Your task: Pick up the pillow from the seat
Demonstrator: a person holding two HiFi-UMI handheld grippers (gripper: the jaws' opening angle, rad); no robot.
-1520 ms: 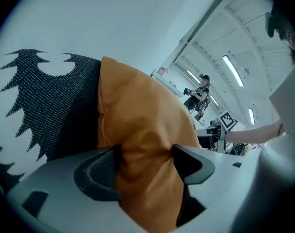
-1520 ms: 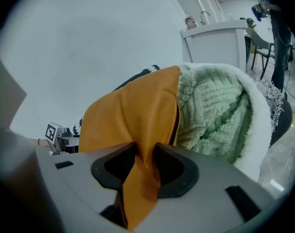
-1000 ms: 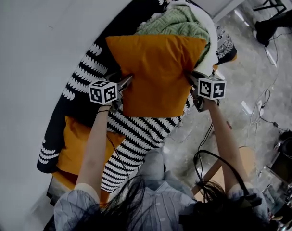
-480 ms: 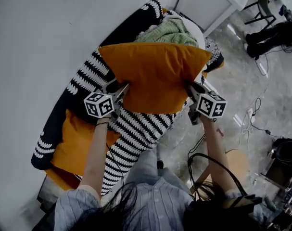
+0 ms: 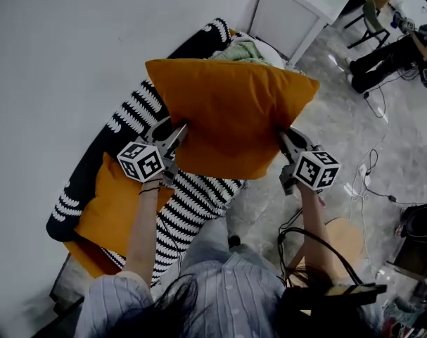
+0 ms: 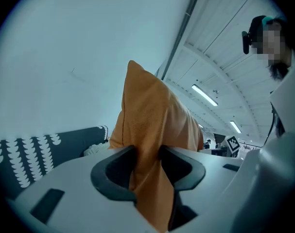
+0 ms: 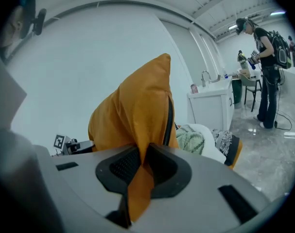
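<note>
An orange pillow [image 5: 231,115] hangs in the air above the seat [image 5: 199,196], a sofa under a black-and-white patterned cover. My left gripper [image 5: 179,131] is shut on the pillow's left edge; its jaws have just been closing a little on the fabric. My right gripper [image 5: 283,136] is shut on the right edge. In the left gripper view the pillow [image 6: 152,120] rises from between the left gripper's [image 6: 147,164] pads. In the right gripper view a fold of the pillow [image 7: 137,110] is pinched in the right gripper [image 7: 142,164].
A second orange pillow [image 5: 111,210] lies at the sofa's near end, and a green blanket [image 5: 245,50] at its far end. A white cabinet [image 5: 297,5] stands beyond it. A wooden stool [image 5: 340,238] and cables sit on the floor at right. A person [image 7: 264,76] stands far off.
Both grippers have risen together with the orange pillow, which now hangs higher above the sofa and hides more of the green blanket.
</note>
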